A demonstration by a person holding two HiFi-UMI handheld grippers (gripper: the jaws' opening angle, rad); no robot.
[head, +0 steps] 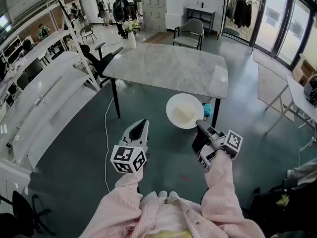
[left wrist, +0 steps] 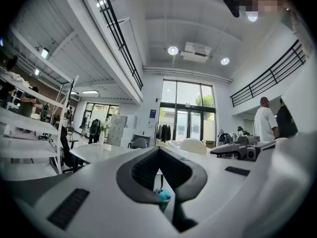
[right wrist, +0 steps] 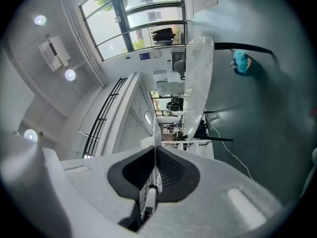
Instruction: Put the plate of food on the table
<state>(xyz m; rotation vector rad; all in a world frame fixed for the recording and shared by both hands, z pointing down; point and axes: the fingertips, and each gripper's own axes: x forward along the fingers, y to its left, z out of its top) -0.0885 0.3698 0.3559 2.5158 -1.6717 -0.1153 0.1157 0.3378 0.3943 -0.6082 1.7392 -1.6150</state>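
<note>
Teal floor (head: 74, 152) of a wide, glass-fronted hall fills the head view. Beyond your fingertips stands the marble table (head: 168, 68).

Plate (head: 184, 111): white and round, with a pale portion of food on it. It hangs over the floor just ahead of the right fingers, just short of the table's near edge.

Right gripper (head: 199, 124): pinched onto the plate's near rim. In the right gripper view the rim runs edge-on between the dark pads (right wrist: 171, 170), which press on both its faces.

Left gripper (head: 137, 129): left of the plate and apart from it. Its fingers (left wrist: 141, 170) are pressed together at the tips with nothing between them.

Step in hand, as judged: carrying the plate to the table. Hold the plate level, since a single rim pinch leaves the far side unsupported. Carry it forward clear over the table's edge. Lower it until the base rests flat, well inside the top, and only then part the fingers. The left gripper is free to steady the far rim if it sags.
</note>
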